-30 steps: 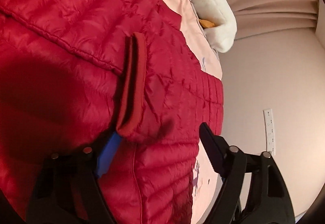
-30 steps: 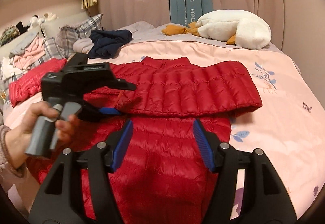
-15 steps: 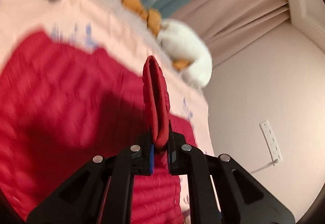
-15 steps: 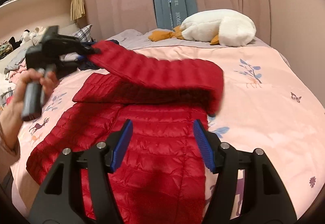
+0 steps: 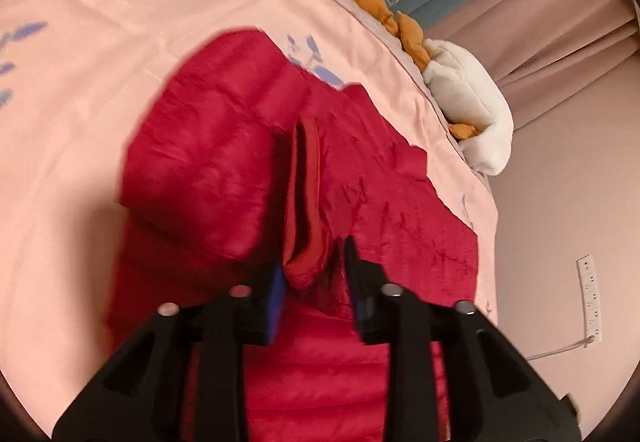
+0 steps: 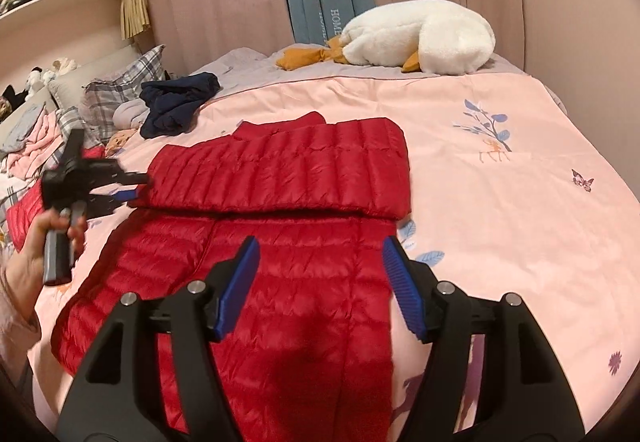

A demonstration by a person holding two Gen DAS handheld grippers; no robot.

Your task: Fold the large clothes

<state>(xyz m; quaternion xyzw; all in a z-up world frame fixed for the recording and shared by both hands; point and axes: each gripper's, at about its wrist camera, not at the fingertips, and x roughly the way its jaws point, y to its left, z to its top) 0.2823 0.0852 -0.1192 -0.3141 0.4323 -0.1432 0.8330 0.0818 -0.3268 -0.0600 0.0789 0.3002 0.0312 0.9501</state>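
At the left, the left gripper [image 6: 130,187] sits at the cuff [image 5: 304,201] of the red down jacket [image 6: 256,262], fingers parted, cuff between them unpinched. The sleeve [image 6: 280,169] lies folded across the chest on the pink bed [image 6: 500,222]. Right gripper [image 6: 320,282] hovers spread and empty over the hem; body folds likely remain.

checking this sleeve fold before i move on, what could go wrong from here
1. The left gripper looks open with the sleeve cuff between its fingers; pulling back could drag the cuff along and undo the fold.
2. The folded sleeve is puffy down, so it may spring open.
3. The right gripper hovers open over the red down jacket, pinning nothing.
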